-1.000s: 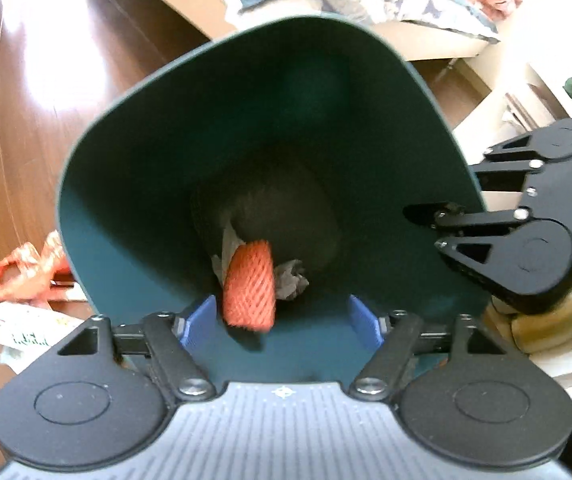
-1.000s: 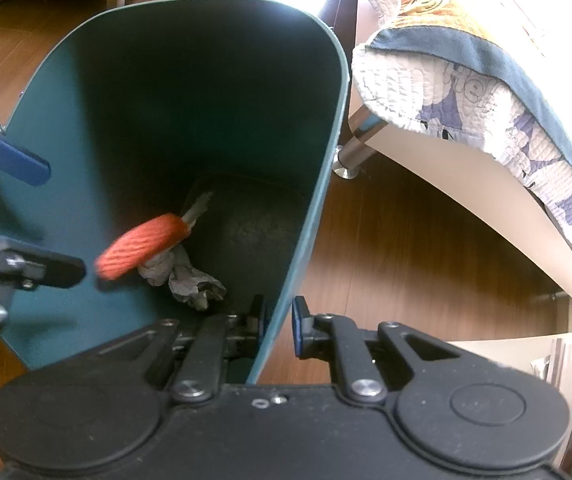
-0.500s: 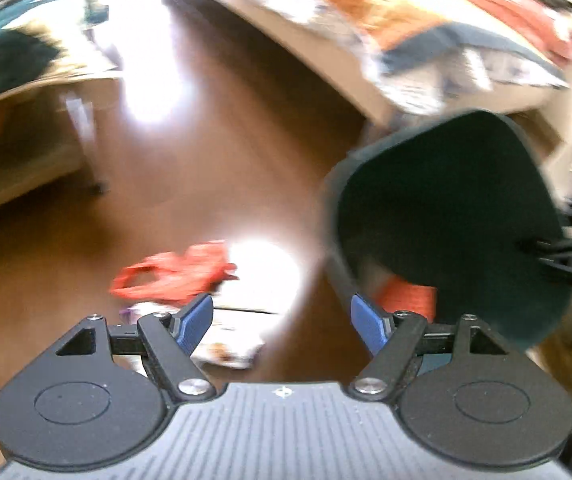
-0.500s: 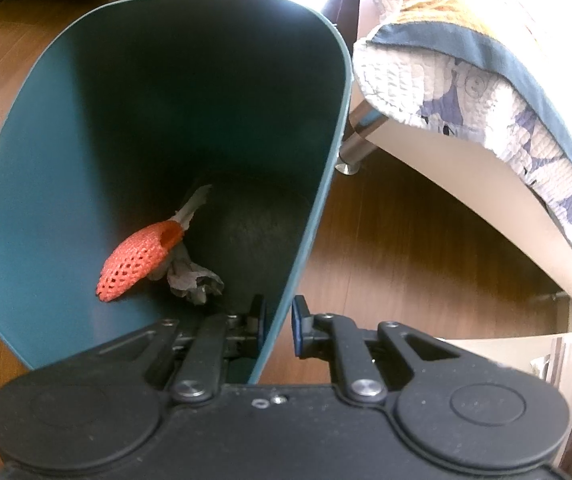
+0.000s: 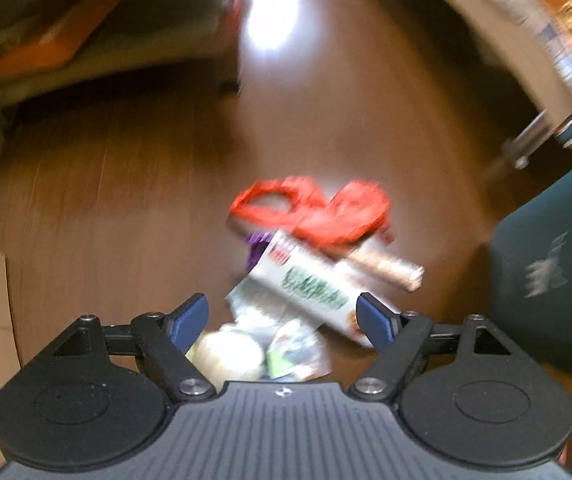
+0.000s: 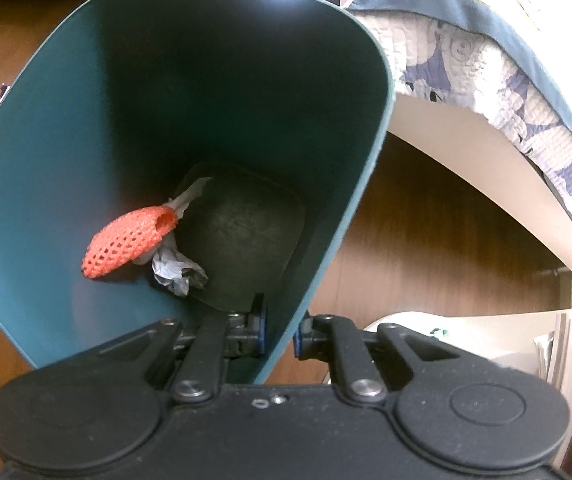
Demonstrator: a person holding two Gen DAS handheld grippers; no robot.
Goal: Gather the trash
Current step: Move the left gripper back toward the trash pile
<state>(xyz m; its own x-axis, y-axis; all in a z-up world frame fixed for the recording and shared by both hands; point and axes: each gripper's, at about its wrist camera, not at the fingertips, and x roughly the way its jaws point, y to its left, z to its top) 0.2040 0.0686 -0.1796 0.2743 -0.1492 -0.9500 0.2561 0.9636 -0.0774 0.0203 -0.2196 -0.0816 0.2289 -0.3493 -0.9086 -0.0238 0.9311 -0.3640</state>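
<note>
The right gripper [image 6: 279,334] is pinched tight on the rim of the teal trash bin [image 6: 45,184], with one pad inside the wall and one pad outside. Down in the bin, an orange foam net [image 6: 129,240] leans on the side wall. A crumpled grey paper [image 6: 177,270] lies right under it, on the dark bottom. Past the bin is the brown wood floor [image 6: 426,232], and a bed with a blue and white quilt [image 6: 486,76] hangs over it.

The left gripper [image 5: 282,316] points down at a pile of trash on the floor. Its jaws have just been opening and now stand wide apart with nothing pressed between the blue pads. This view is blurry. Closest, just past the pads, are a pale round lump [image 5: 227,354] and a crinkly wrapper [image 5: 298,350]. Next is a white box with green print [image 5: 314,288], lying tilted. A red plastic bag [image 5: 322,210] lies on the far end of the box, and a bit of purple [image 5: 257,246] peeks out beside it. The bin's outside wall shows at the right edge, near the pile but apart from it.
</note>
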